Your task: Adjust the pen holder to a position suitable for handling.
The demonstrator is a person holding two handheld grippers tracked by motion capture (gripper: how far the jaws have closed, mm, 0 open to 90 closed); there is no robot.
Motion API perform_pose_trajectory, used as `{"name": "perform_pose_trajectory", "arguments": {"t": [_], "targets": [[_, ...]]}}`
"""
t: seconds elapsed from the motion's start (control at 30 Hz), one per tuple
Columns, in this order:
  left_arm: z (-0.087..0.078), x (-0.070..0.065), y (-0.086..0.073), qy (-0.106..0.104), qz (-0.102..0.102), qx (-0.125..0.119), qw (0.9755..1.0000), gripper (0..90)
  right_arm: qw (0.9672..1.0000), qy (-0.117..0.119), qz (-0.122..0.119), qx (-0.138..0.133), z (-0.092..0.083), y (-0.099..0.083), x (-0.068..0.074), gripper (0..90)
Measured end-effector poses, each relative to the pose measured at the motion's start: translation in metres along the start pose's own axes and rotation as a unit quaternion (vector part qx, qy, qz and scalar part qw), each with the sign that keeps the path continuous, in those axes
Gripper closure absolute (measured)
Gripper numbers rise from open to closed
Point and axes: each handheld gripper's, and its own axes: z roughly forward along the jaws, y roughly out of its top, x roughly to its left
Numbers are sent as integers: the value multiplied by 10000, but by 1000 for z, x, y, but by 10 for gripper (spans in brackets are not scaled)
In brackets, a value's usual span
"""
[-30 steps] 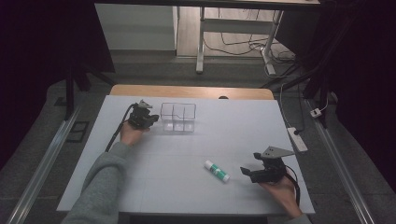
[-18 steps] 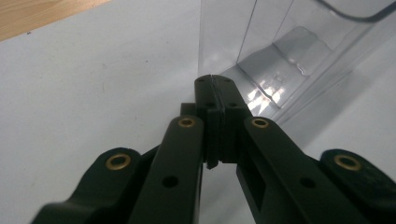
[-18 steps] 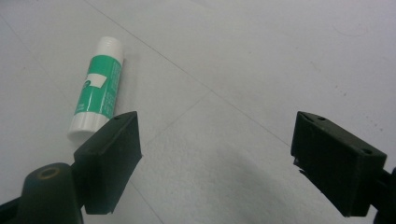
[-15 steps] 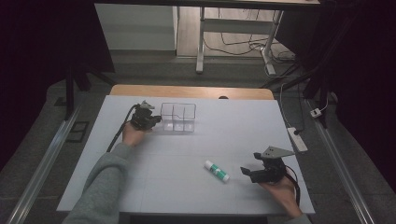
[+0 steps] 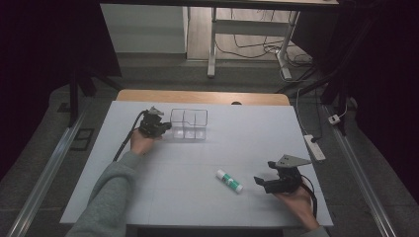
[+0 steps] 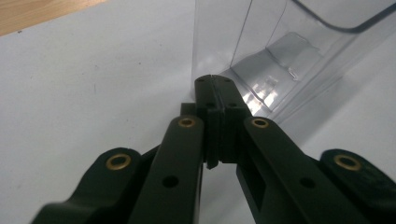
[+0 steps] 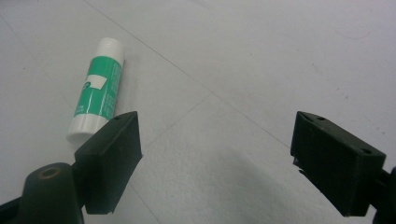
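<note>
I hold my left gripper (image 5: 159, 126) at the far left part of the white desk (image 5: 197, 163), its jaws pressed together with nothing between them, the tips just beside the left end wall of a clear plastic divided bin (image 5: 188, 124). In the left gripper view the closed jaws of my left gripper (image 6: 215, 84) sit at the foot of that clear plastic divided bin (image 6: 280, 51), right at its near corner, though I cannot tell whether they touch the wall. The bin stands upright on the desk, and its compartments look empty from above. My left hand (image 5: 141, 143) wraps the gripper from behind, with a grey sleeve (image 5: 111, 197) running back to the near edge. My right gripper (image 5: 261, 182) rests near the right front corner of the desk, held by my right hand (image 5: 296, 200), with its jaws spread wide and holding nothing. In the right gripper view my right gripper (image 7: 215, 158) frames bare desk, and a green and white glue stick (image 7: 97, 91) lies flat just beyond and outside one jaw. From above, the glue stick (image 5: 229, 180) lies near the right gripper, well apart from the bin, angled across the desk
</note>
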Motion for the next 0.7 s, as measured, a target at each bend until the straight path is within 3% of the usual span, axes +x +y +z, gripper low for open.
{"name": "perform_pose_trajectory", "arguments": {"t": [0.43, 0.7], "targets": [[3, -6, 2, -25, 74, -41, 10000, 885, 10000, 7, -44, 33, 3, 0, 1, 156], [6, -16, 8, -94, 224, -47, 9997, 885, 10000, 7, -39, 53, 4, 1, 2, 157]]}}
